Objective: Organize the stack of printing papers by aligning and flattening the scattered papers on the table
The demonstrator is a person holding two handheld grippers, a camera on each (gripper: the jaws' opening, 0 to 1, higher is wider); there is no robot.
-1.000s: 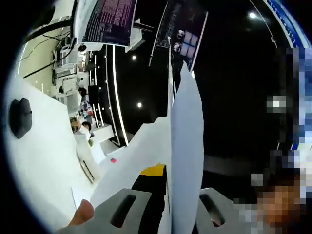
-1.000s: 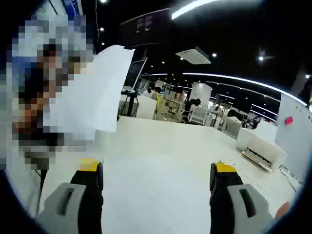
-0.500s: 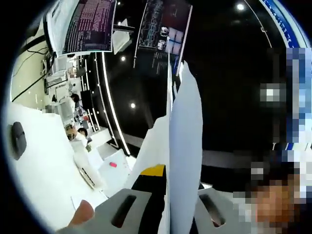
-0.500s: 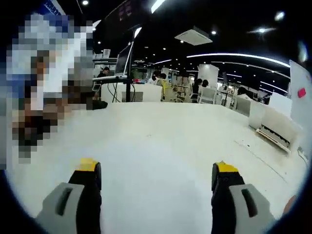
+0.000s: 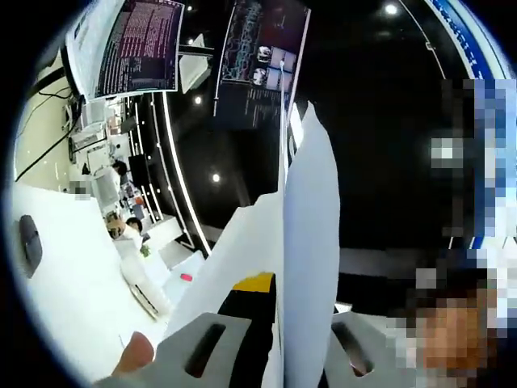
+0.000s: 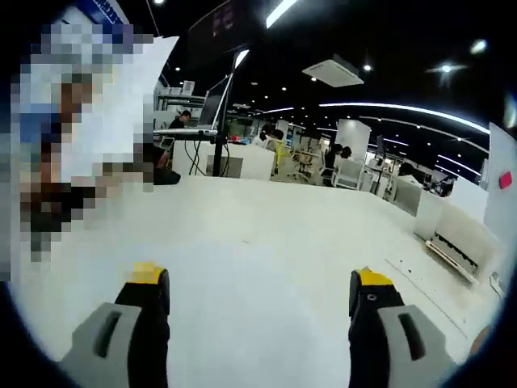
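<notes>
A stack of white printing papers point(image 5: 307, 234) stands edge-on between the jaws of my left gripper point(image 5: 295, 311), which is shut on it. The sheets rise from the bottom of the left gripper view to the upper middle, lifted off the white table point(image 5: 56, 275). One sheet fans out to the left. In the right gripper view a corner of white paper point(image 6: 133, 89) shows at the upper left. My right gripper point(image 6: 258, 295) hangs open over the table point(image 6: 266, 234), with nothing between its yellow-tipped fingers point(image 6: 148, 275).
A small black object point(image 5: 31, 242) lies on the table at the left. Monitors point(image 5: 133, 48) hang above it. A person's thumb point(image 5: 133, 354) rests by the left gripper. Desks, a monitor stand point(image 6: 216, 145) and people stand beyond the table's far edge.
The left gripper view has tilted slightly, with the papers still clamped. The right gripper view has swung, and the paper's corner went out of it and came back at the upper left.
</notes>
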